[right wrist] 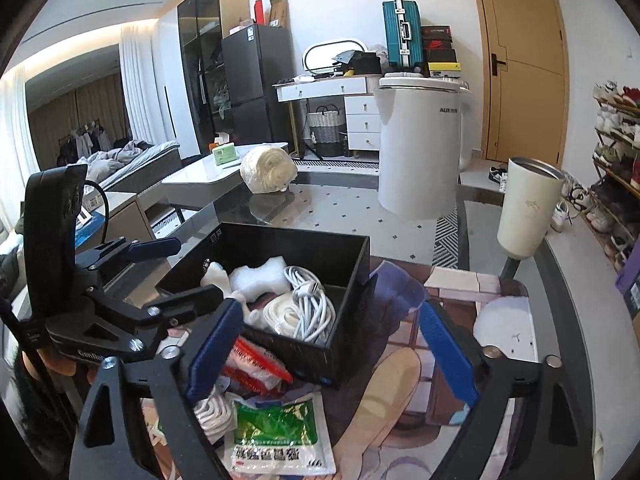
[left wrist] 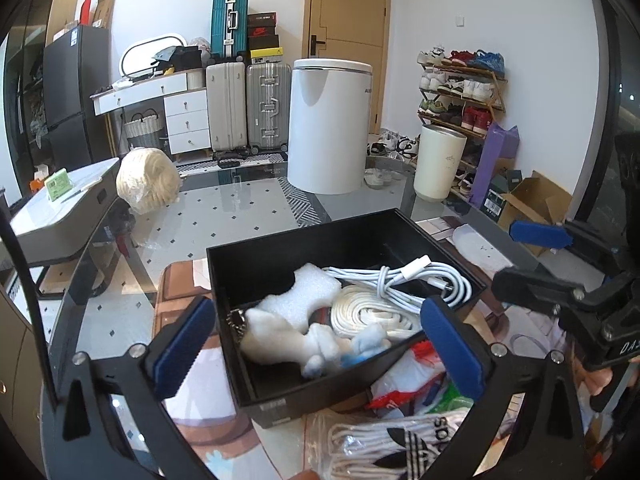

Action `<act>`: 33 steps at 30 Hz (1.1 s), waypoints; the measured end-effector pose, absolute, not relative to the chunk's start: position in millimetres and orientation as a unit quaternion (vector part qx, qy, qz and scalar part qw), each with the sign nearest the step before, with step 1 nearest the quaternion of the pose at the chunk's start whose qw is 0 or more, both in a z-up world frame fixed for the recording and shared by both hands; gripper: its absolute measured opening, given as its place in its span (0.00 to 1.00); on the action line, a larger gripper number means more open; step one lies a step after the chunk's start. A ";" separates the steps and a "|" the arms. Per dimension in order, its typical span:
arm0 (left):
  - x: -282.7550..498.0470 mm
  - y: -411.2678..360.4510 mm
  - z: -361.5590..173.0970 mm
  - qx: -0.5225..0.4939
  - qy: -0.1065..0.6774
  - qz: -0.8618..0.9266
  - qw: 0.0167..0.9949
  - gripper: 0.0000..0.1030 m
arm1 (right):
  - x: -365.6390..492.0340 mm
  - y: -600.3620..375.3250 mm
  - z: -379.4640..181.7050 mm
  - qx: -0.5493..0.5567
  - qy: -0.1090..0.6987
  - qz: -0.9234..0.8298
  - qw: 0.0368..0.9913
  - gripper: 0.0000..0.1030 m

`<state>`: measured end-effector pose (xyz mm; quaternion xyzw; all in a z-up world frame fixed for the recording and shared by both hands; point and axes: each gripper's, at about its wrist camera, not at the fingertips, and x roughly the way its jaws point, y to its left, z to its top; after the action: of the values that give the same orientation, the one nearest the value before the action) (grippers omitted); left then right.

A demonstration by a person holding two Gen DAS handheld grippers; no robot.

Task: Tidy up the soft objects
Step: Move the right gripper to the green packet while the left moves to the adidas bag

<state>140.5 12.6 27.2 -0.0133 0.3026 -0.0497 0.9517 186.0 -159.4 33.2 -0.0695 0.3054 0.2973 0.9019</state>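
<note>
A black box [left wrist: 280,380] [right wrist: 344,264] sits on a printed mat on the glass table. Inside lie a white plush toy [left wrist: 288,340], a white foam piece [left wrist: 308,292] [right wrist: 260,274], a coiled white rope [left wrist: 368,312] [right wrist: 282,312] and a white cable [left wrist: 416,280] [right wrist: 312,300]. My left gripper [left wrist: 320,344] is open and empty, its pads either side of the box's near corner. My right gripper [right wrist: 332,348] is open and empty, over the box's near side. In front of the box lie bagged socks [left wrist: 400,444] [right wrist: 214,412], a red-white packet [right wrist: 256,364] and a green packet [right wrist: 276,432].
A white bin [left wrist: 330,124] [right wrist: 420,140], a cream tumbler [left wrist: 438,160] [right wrist: 528,208] and a wrapped yarn ball [left wrist: 148,180] [right wrist: 266,170] stand on the far part of the table. The mat [right wrist: 460,292] extends right of the box. A side table [left wrist: 60,208] is to the left.
</note>
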 end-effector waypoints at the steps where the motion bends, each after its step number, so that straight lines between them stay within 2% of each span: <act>1: 137.7 13.7 28.5 -0.019 0.303 -0.052 0.952 1.00 | 184.2 -161.0 32.7 -0.067 0.306 0.298 0.902 0.94; 6: 121.8 15.6 33.7 -0.031 0.294 -0.053 0.954 1.00 | 172.5 -170.4 32.7 -0.056 0.312 0.303 0.899 0.99; 33: 43.6 19.0 13.0 -0.035 0.308 -0.048 0.949 1.00 | 128.4 -180.4 -2.5 -0.097 0.370 0.297 0.875 0.99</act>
<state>43.6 19.0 13.0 -0.0351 0.3081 -0.0484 0.9495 128.4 -180.4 -2.5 -0.0969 0.3702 0.2967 0.8749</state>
